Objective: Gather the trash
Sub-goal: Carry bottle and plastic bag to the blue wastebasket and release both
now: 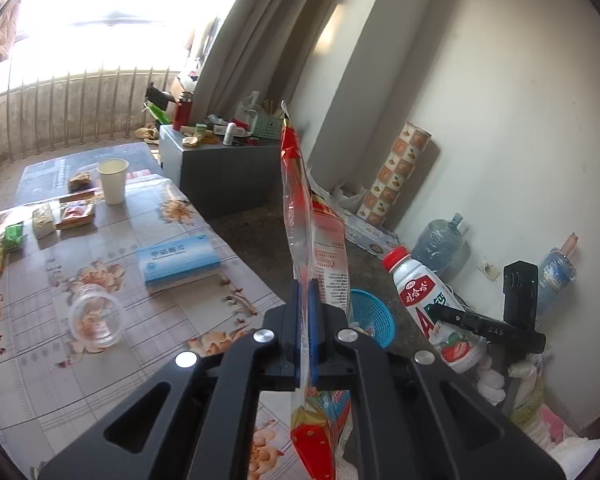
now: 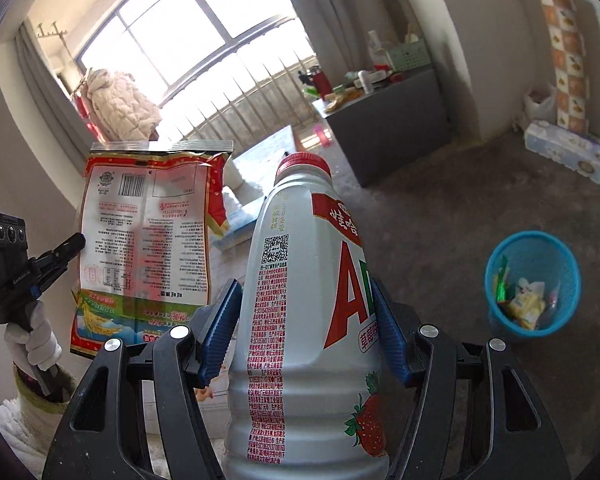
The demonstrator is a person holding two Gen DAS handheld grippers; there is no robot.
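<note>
Fingers of the left gripper (image 1: 305,292) pinch a red snack wrapper (image 1: 300,200) edge-on, held up beyond the table (image 1: 100,280). At right, the right gripper (image 2: 304,328) clamps a white strawberry-drink bottle (image 2: 300,300), above the blue wastebasket (image 2: 534,284) on the floor.

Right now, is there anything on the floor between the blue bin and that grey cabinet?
No. In the right wrist view, only bare concrete floor lies between the blue bin and the grey cabinet.
</note>
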